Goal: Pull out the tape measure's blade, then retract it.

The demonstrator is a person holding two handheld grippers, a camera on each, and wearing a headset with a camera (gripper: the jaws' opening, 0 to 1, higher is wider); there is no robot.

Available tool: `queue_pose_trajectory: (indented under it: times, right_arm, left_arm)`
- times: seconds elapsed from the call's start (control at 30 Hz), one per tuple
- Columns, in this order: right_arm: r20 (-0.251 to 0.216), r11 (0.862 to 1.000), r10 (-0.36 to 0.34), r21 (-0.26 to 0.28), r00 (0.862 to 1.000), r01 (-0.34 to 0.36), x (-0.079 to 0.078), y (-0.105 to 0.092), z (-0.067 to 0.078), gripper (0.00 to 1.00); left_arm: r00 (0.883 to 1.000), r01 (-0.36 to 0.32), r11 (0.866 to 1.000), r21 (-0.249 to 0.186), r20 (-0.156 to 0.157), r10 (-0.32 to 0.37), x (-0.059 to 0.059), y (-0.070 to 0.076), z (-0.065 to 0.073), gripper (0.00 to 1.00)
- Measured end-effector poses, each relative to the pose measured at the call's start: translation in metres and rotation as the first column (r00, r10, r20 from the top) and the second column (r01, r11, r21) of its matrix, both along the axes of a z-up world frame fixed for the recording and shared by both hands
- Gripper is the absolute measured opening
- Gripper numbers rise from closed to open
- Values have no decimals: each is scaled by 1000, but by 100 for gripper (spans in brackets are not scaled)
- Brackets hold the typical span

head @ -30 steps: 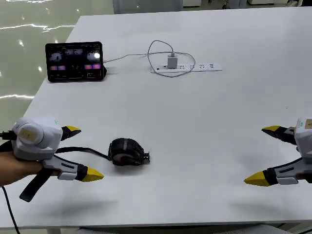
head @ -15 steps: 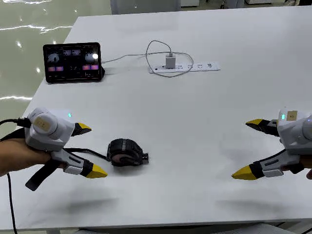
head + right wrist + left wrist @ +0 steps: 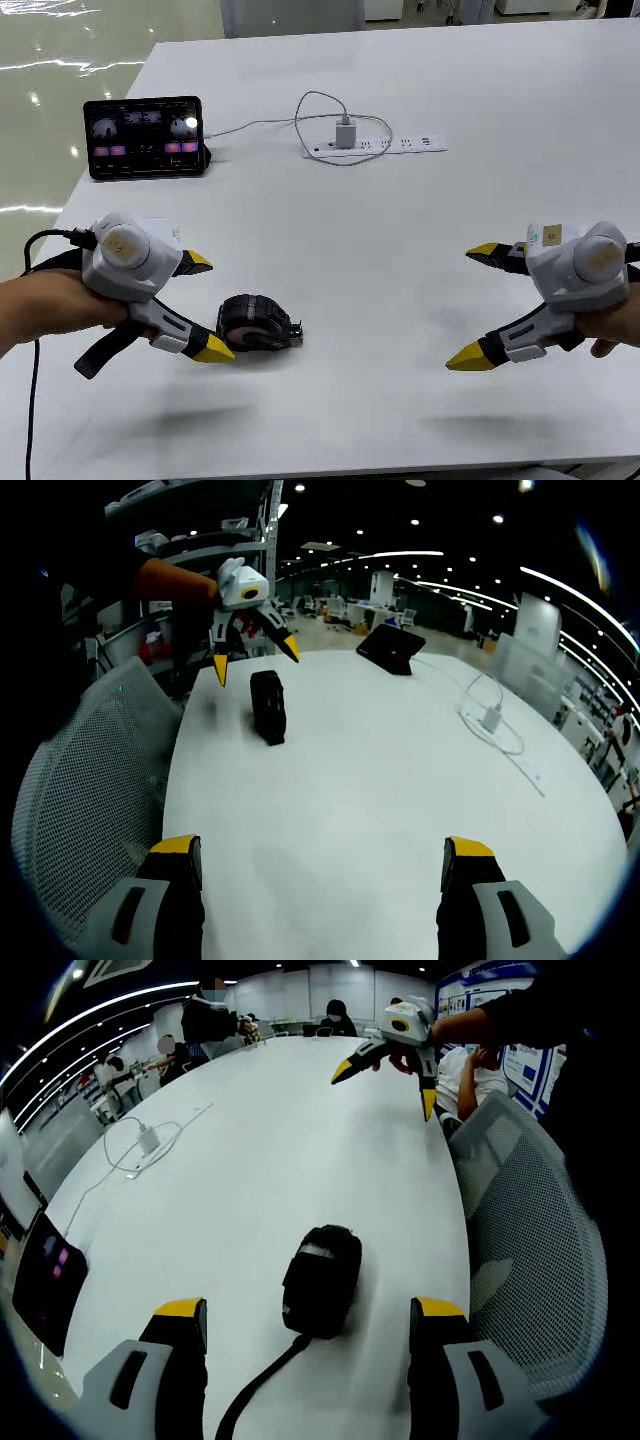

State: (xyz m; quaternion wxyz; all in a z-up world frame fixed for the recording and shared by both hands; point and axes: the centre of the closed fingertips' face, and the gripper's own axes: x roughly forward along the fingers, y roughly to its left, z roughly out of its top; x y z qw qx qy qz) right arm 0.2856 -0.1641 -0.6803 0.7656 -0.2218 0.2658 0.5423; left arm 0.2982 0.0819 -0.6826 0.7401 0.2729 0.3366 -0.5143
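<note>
Both held wide, empty. Had tape measure (image 3: 255,322) just ahead betw. L gripper (image 3: 209,306) fingertips; R gripper (image 3: 470,305) well apart.

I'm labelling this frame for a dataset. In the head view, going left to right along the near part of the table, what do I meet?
left tongs → tape measure → right tongs
</note>
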Motion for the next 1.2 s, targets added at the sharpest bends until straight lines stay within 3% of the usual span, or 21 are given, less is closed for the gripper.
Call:
queue_pose_trajectory:
  times: [0.13,0.33,0.53,0.63,0.73,1.2]
  right_arm:
    - [-9,1000,8,2,1000,-8,1,11,-3,99]
    - [-21,1000,16,-5,1000,-16,2,23,-10,99]
    - [-29,999,34,6,999,-34,4,39,-18,99]
    - [-59,998,7,56,998,-4,11,53,-19,99]
    - [-66,997,3,73,998,2,16,62,-21,99]
    - [-68,996,83,48,994,-80,13,100,-31,99]
  left_arm:
    - [999,26,999,46,-21,-25,-3,-2,-12,76]
    - [999,41,998,54,-38,-39,-3,-7,-18,73]
    - [998,53,997,52,-35,-52,0,-17,-19,69]
    - [997,68,996,58,-37,-66,-1,-24,-22,65]
    - [996,84,994,68,-38,-81,-2,-28,-25,63]
    - [991,132,985,114,-29,-130,2,-32,-34,45]
